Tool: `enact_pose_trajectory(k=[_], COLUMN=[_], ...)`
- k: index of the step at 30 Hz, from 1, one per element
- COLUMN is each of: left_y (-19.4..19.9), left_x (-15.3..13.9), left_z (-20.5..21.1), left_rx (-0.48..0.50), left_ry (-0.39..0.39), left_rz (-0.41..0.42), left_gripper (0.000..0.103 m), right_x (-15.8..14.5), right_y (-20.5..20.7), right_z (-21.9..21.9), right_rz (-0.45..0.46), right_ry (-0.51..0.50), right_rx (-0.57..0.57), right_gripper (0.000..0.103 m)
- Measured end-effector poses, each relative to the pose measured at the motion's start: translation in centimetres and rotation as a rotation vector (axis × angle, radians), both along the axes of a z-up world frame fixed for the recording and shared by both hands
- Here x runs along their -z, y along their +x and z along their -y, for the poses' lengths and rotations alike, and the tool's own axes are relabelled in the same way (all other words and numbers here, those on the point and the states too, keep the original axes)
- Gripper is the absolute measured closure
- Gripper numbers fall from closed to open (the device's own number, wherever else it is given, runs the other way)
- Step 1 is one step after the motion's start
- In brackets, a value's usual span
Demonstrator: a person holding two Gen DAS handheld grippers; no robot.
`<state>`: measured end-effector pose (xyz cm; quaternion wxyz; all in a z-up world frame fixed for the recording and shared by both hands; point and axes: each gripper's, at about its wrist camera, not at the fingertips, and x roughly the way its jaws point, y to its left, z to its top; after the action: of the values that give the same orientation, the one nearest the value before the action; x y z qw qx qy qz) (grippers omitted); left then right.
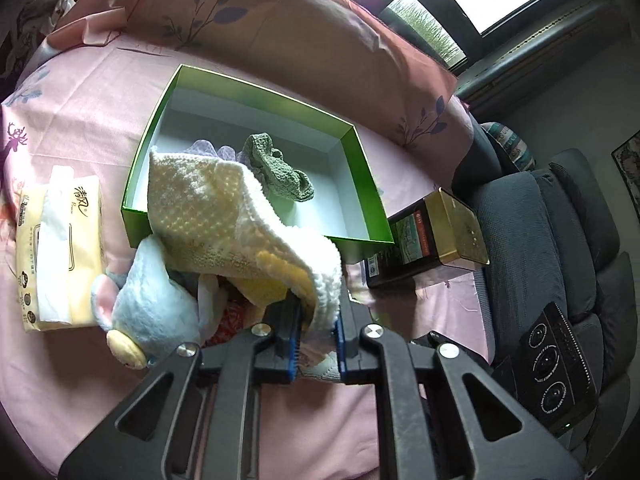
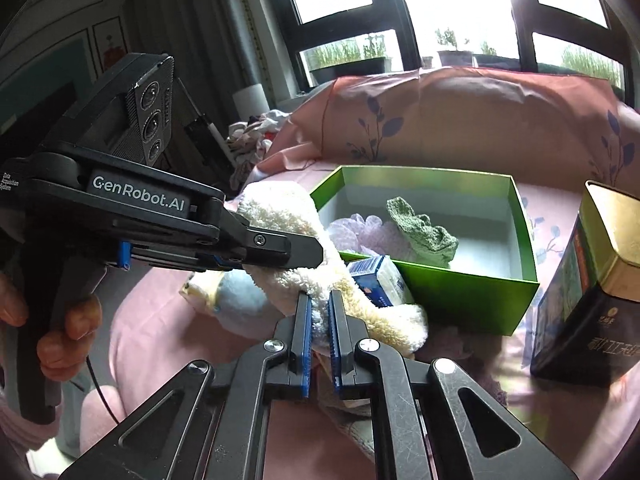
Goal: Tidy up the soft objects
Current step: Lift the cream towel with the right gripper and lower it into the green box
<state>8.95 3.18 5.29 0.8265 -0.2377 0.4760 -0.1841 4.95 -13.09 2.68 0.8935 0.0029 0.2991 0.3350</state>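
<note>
Left wrist cam: close, angled down along its fingers; open green cardboard box [image 1: 256,168] at 12 o'clock, window at 2. Right wrist cam: lower, flatter pitch, box [image 2: 448,292] at 1 o'clock, window at 12. Shared: box, fluffy cream-yellow towel [image 1: 224,216] [image 2: 352,292], pink bedsheet [image 1: 80,128] [image 2: 160,320].
</note>
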Motion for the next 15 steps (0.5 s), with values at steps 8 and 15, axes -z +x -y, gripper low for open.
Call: enact_pose_trajectory(k=[8, 15], left_y=[-3.3, -5.2], left_x=[-6.0, -11.3], left_z=[-0.2, 0.3], left_rx=[0.012, 0.029], left_ry=[0.008, 0.028], left_rz=[0.131, 0.26], left_gripper=[0.091, 0.092], right_x=[-5.9, -9.9], right_y=[-2.5, -4.4], right_z=[-0.3, -0.2], right_rz=[0.129, 0.232], right_ry=[0.03, 0.045], right_rx=[-0.018, -0.012], right_gripper=[0.095, 0.095])
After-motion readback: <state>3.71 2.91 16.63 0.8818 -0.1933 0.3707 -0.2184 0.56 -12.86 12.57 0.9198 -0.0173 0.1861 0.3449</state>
